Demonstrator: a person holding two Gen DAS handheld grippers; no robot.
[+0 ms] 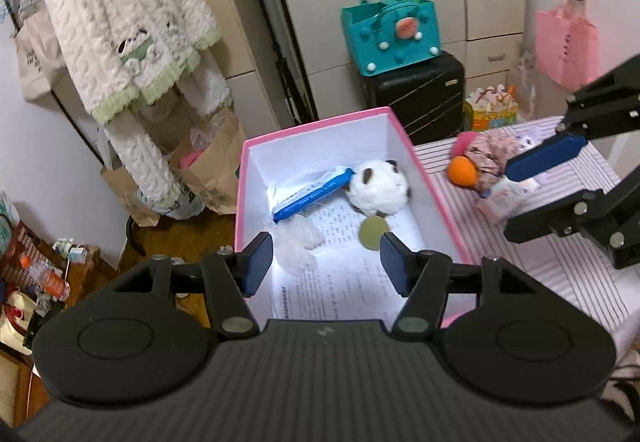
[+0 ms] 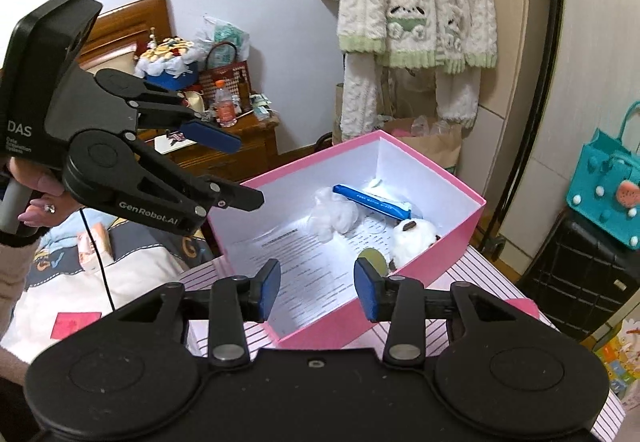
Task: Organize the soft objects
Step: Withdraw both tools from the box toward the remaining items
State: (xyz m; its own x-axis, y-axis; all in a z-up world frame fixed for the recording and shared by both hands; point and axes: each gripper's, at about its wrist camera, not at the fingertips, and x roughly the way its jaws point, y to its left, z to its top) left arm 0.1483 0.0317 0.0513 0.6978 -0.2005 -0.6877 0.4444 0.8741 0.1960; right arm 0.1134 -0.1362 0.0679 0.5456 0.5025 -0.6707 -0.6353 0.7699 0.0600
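both my left fingers (image 1: 326, 264) and right fingers (image 2: 316, 290) gape empty over the pink box (image 2: 452, 242). remaining soft toys (image 1: 486, 161) lie at the bench's (image 1: 560, 274) far edge; light, squashy, probably best pinched mid-body.

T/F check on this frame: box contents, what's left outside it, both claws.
1. The pink box holds a white plush toy. True.
2. The blue packet lies on the striped cloth outside the box. False: it is inside the box, beside the plush toy.
3. The left claw is clamped on a toy. False: it is open and holds nothing.
4. An orange ball sits on the striped cloth, outside the box. True.
5. The right claw is open. True.
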